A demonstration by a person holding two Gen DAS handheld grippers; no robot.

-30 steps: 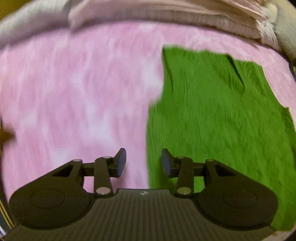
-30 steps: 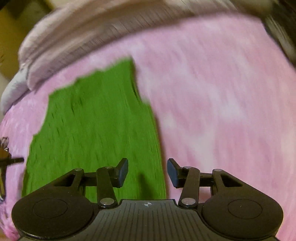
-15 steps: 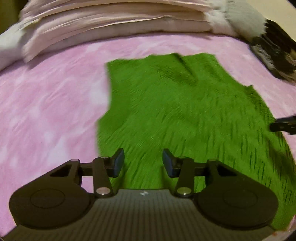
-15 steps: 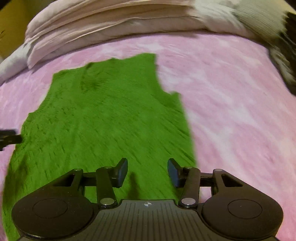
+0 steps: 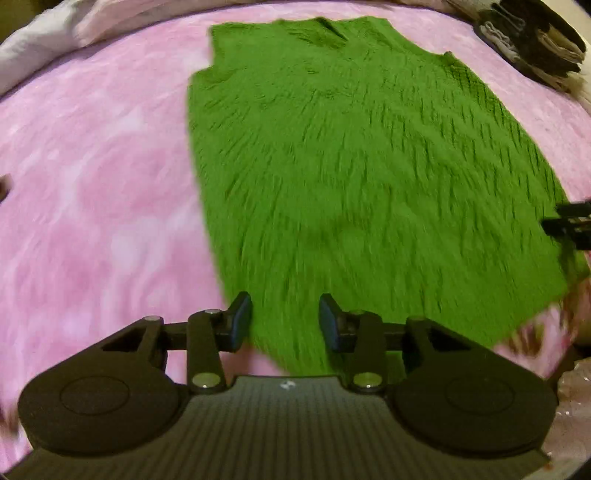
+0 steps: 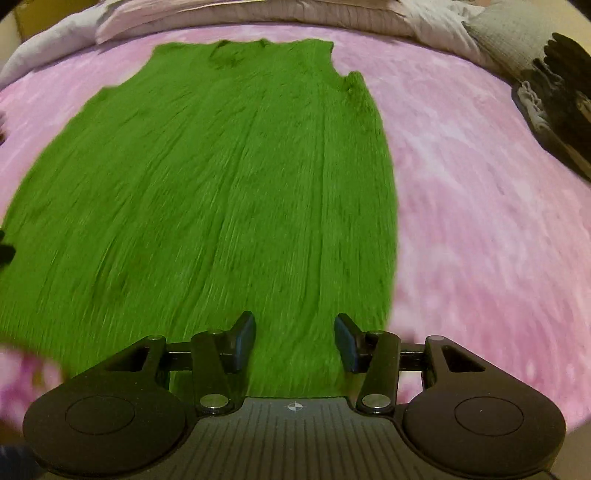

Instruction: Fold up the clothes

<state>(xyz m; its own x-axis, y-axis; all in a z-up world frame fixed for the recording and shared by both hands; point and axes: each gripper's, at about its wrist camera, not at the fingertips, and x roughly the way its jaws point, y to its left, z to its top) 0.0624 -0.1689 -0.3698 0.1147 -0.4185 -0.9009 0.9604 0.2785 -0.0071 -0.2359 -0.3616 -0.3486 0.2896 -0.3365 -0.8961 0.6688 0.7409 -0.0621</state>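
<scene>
My left tongs [image 5: 285, 317] hung with their jaws apart and nothing between them, over the near left corner of the vest [image 5: 354, 177]. My right tongs [image 6: 294, 341] were likewise spread and empty, above the hem near the vest's right corner. Neither pair touched the cloth as far as I could tell; both views were smeared with motion blur.

The vest, a green sleeveless knit, lay spread flat on the blanket [image 6: 480, 206], hem toward me and neckline at the far end. From the left view, the tip of my right tongs showed at the vest's right edge; from the right view, a dark sliver of my left tongs sat at the frame's left border.

The blanket was pink and mottled, covering the bed all around the vest. Beyond the neckline lay pale bedding [image 6: 258, 11], rolled along the far edge. To the far right sat a stack of clothes [image 6: 554, 96], dark and grey, well apart from the vest.
</scene>
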